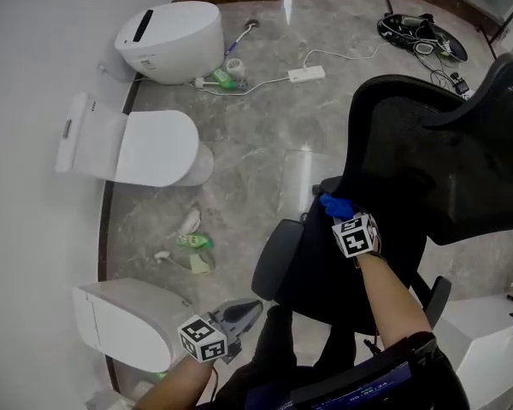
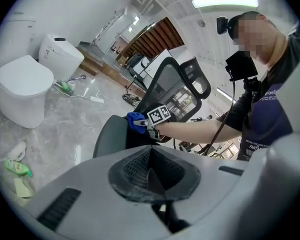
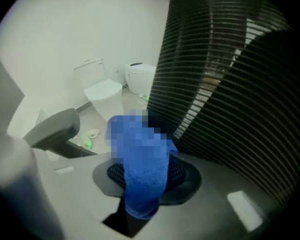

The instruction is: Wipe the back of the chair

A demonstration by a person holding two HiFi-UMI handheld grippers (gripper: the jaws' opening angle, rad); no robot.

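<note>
The left gripper (image 1: 250,307) is held low beside the person's body, and in the left gripper view (image 2: 149,165) its jaws are seen pressed together with nothing between them. Just beyond it a white toilet (image 1: 124,323) is seen by the wall.

The right gripper (image 1: 336,215) is stretched forward to the office chair. In the right gripper view (image 3: 140,196) its jaws are clamped on a blue cloth (image 3: 140,176), which stands up out of them. The cloth (image 1: 333,204) is laid against the lower left edge of the black mesh chair back (image 1: 406,148), near where the back meets the seat. The mesh (image 3: 225,89) fills the right side of the right gripper view, close behind the cloth. The chair's grey armrest (image 1: 278,259) is seen just left of the right gripper, and the headrest (image 2: 197,81) is mounted above the back.

On the grey marble floor (image 1: 265,143) small green packets (image 1: 194,242) are scattered between the toilets. A second toilet (image 1: 145,148) with its lid down is placed further along the wall, and a third toilet (image 1: 171,41) beyond it. A white power strip (image 1: 306,74) is laid near that one, and a heap of black cables (image 1: 419,32) is left at the far right.
</note>
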